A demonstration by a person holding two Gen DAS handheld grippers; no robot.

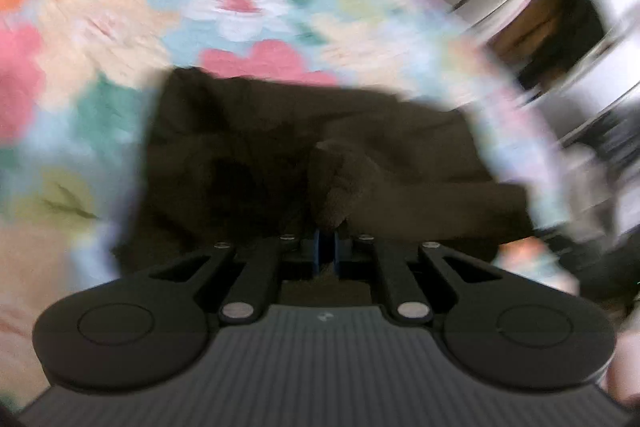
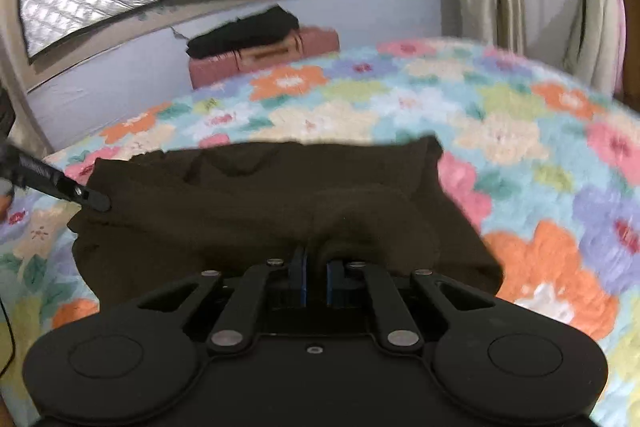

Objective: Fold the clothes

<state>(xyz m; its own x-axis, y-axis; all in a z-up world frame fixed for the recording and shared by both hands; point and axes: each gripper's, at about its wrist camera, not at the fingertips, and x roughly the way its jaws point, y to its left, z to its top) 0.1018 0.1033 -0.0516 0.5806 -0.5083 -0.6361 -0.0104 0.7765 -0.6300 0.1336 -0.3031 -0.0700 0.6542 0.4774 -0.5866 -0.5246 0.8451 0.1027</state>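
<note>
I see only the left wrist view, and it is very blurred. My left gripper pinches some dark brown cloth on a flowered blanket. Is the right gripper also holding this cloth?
Observer: Yes. The right gripper is shut on a bunched fold of the same dark brown fabric garment.
Operator: Can you see my left gripper from there?
Observer: Its tip shows as a black bar, meeting the garment's left corner.
Operator: How does the garment lie?
Observer: Mostly spread on the floral quilted blanket, its far edge fairly straight.
Operator: Anything beyond the bed?
Observer: A pink box with black cloth on top, against the wall.
</note>
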